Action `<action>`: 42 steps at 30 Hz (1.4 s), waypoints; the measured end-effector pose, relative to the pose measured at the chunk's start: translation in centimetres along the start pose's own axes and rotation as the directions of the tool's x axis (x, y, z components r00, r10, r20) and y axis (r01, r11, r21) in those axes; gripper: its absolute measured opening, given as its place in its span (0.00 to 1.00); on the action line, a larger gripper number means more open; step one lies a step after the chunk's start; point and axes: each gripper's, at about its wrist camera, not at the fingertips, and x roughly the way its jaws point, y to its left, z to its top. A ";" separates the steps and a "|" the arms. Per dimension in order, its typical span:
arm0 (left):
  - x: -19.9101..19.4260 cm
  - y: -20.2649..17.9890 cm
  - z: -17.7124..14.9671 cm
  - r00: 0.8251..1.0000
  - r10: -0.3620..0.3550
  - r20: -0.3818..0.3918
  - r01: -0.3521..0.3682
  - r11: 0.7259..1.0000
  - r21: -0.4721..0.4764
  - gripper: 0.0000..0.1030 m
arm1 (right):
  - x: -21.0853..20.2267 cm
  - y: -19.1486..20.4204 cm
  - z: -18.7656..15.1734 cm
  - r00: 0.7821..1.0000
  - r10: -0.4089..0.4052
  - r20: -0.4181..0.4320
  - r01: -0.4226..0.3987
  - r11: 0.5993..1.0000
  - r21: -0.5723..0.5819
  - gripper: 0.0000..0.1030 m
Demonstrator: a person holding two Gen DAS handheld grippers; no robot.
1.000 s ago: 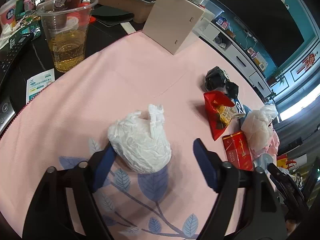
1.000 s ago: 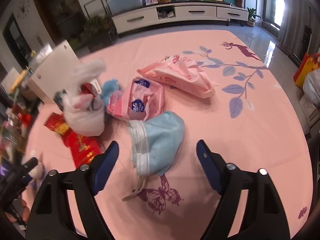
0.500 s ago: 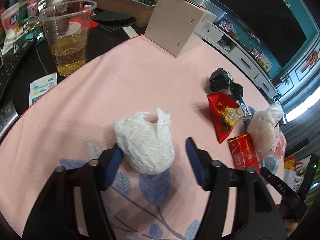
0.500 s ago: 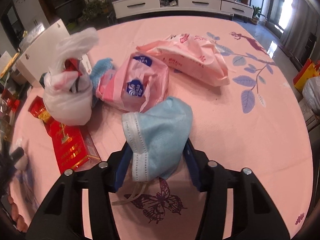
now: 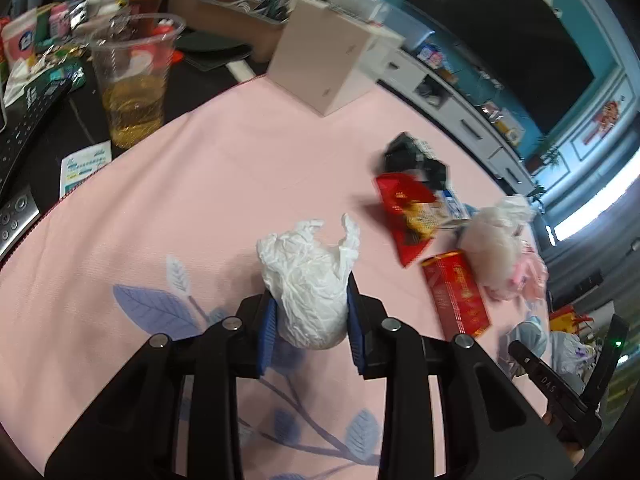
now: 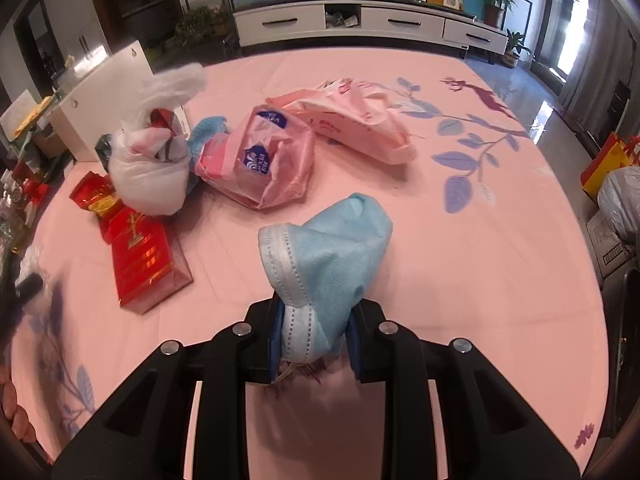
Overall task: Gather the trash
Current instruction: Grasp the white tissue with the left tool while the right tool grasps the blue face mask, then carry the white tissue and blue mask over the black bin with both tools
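Observation:
In the left wrist view a crumpled white tissue wad point(image 5: 310, 284) sits between the blue pads of my left gripper point(image 5: 310, 320), whose jaws are closing and press on both its sides. In the right wrist view a light blue face mask point(image 6: 324, 264) is pinched upright in my right gripper point(image 6: 314, 336), jaws closing on its lower fold. More trash lies on the pink tablecloth point(image 6: 460, 280): a red carton point(image 6: 146, 264), a tied white plastic bag point(image 6: 154, 168), a pink tissue pack point(image 6: 260, 164), a pink wrapper point(image 6: 356, 124), a red snack wrapper point(image 5: 408, 216) and a black wad point(image 5: 404, 154).
A plastic cup of amber drink point(image 5: 134, 84), remote controls point(image 5: 28, 120) and a leaflet point(image 5: 84, 166) stand on the dark table beside the cloth. A beige box point(image 5: 328, 68) stands at the cloth's far edge. Bags point(image 6: 620, 196) sit on the floor at the right.
Both grippers have closed from wide open: the left onto the white tissue wad, the right onto the blue mask, which now stands bunched upright between the pads.

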 end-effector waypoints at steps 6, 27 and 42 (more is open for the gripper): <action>-0.7 -0.8 -0.6 1.000 -0.024 -0.004 0.024 0.999 0.023 0.30 | -2.4 -1.0 -1.4 0.999 -0.026 0.041 0.027 1.000 -0.010 0.26; -0.5 -2.8 -1.9 1.000 -0.016 0.002 0.016 0.994 0.109 0.31 | -5.2 -1.0 -3.5 0.996 0.002 0.087 -0.001 1.000 -0.007 0.26; -0.5 -3.4 -2.3 1.000 -0.008 0.005 0.007 0.990 0.142 0.32 | -7.5 -3.3 -3.3 0.991 -0.013 0.136 0.007 0.999 0.048 0.26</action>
